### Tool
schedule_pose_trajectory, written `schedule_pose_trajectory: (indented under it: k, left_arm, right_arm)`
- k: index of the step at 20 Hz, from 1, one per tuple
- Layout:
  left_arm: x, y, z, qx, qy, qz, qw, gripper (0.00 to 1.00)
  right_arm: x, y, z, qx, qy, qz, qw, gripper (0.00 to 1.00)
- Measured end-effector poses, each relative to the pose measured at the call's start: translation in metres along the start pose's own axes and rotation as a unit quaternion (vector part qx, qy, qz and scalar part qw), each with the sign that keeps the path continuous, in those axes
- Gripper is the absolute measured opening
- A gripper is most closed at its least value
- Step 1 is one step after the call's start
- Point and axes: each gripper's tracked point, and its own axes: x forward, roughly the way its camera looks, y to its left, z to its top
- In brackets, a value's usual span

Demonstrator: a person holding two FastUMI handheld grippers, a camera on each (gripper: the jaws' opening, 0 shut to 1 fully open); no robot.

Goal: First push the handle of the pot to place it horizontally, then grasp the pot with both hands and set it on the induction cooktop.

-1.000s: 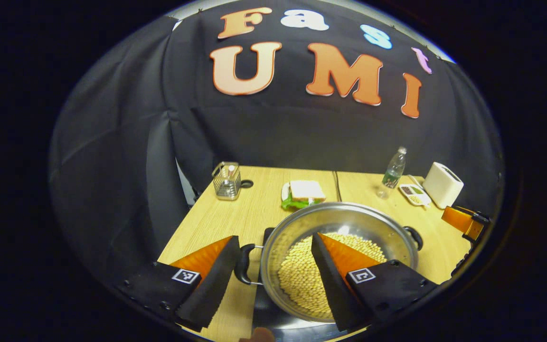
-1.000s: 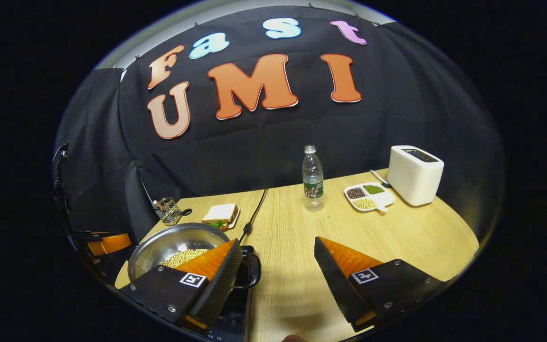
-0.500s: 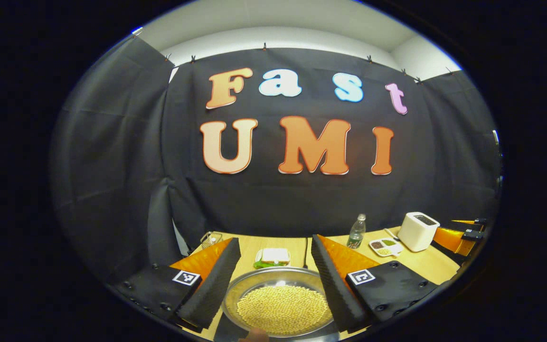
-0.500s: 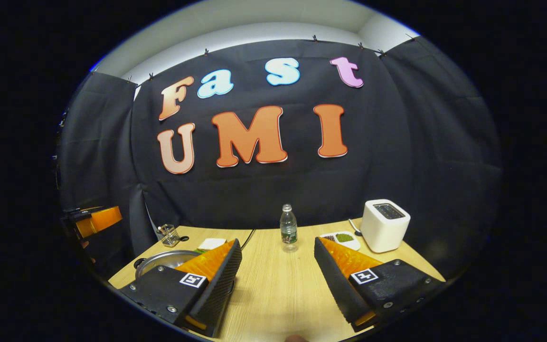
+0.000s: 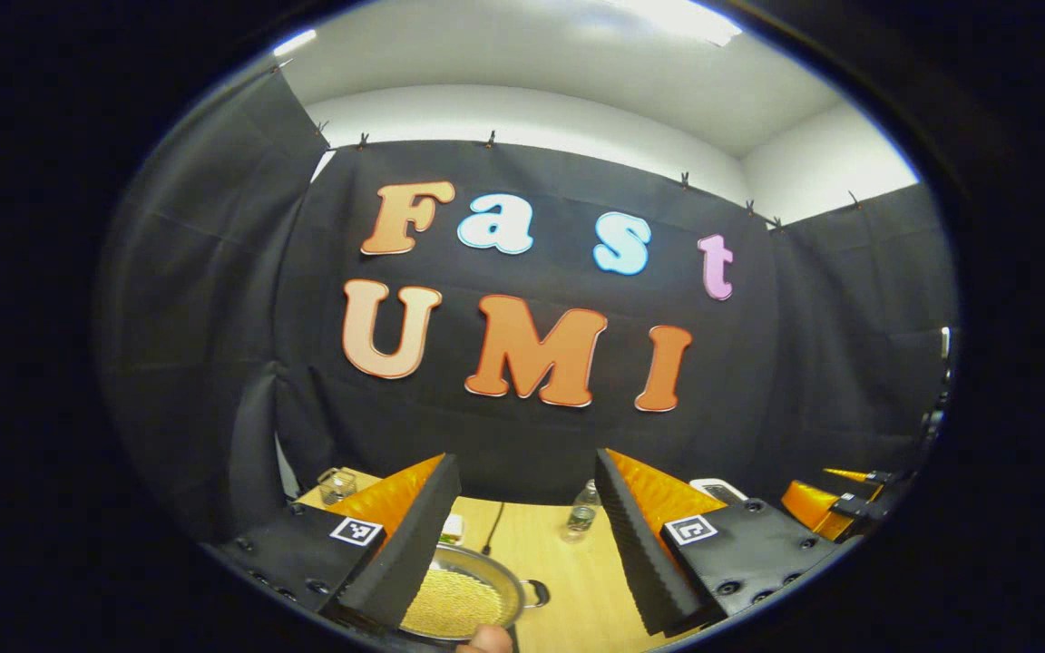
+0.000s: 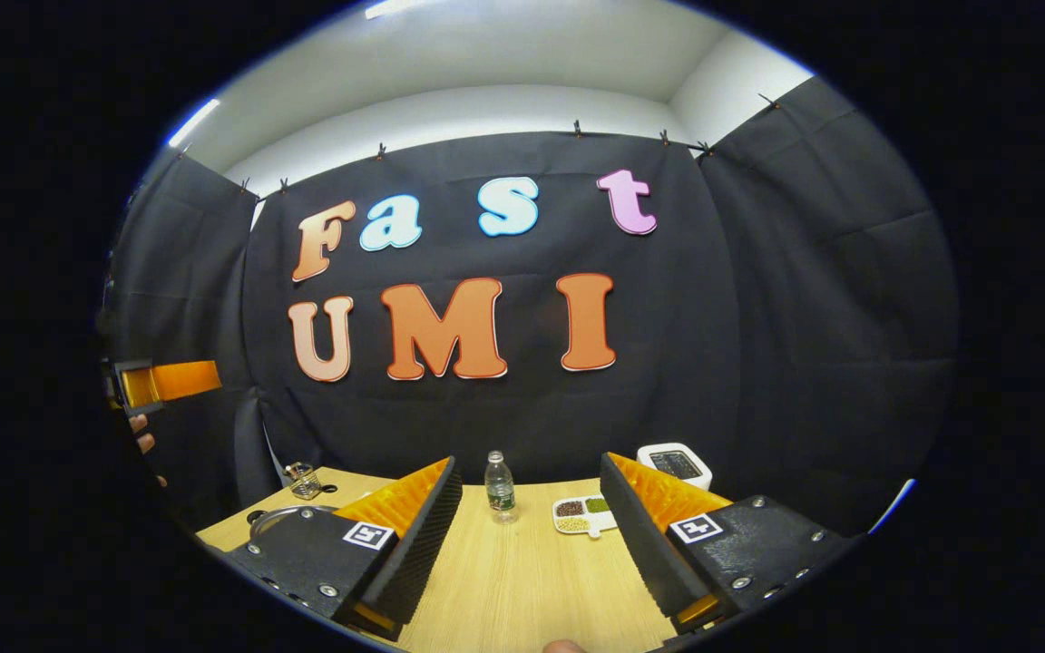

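Left gripper view, left to right: a wire caddy (image 5: 335,485) stands at the far left corner of the table (image 5: 568,580); the left gripper (image 5: 518,544) is held above the table with its fingers (image 5: 400,553) spread wide and nothing between them; below and just behind the left finger sits the pot (image 5: 468,599), filled with pale beans, one side handle (image 5: 536,594) pointing right; the cooktop under it cannot be made out; a plate of food (image 5: 453,529) lies just beyond the pot, partly hidden by the finger; a black cable (image 5: 492,535) runs along the table toward the wall; a bottle (image 5: 581,512) stands to the right of the cable; a toaster (image 5: 713,490) peeks over the right finger; the right gripper (image 5: 835,503) appears at the right edge.

Right gripper view, left to right: the left gripper (image 6: 164,381) shows at the left edge, with fingertips of a hand (image 6: 141,435) below it; the caddy (image 6: 303,481) stands at the table (image 6: 522,580) corner; the pot (image 6: 273,521) rim shows just behind the left finger; the right gripper (image 6: 532,535) is raised above the table, fingers (image 6: 414,553) parted wide, holding nothing; the bottle (image 6: 500,487) stands between the fingers, well beyond them; a divided dish (image 6: 581,515) of grains lies just right of it; the toaster (image 6: 677,462) stands behind the right finger.
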Motion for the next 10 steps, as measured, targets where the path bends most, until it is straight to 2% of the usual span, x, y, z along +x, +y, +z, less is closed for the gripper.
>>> schedule_pose_trajectory:
  k: [4,10]
  left_arm:
    - [0.002,-0.005,0.007,0.011,-0.013,0.009,1.000,0.97]
    - [0.011,-0.023,-0.015,0.019,0.010,0.000,1.000,0.98]
  right_arm:
    - [-0.009,-0.024,0.006,0.005,-0.008,-0.013,1.000,0.95]
    - [-0.015,-0.039,0.011,0.004,-0.020,-0.022,1.000,0.95]
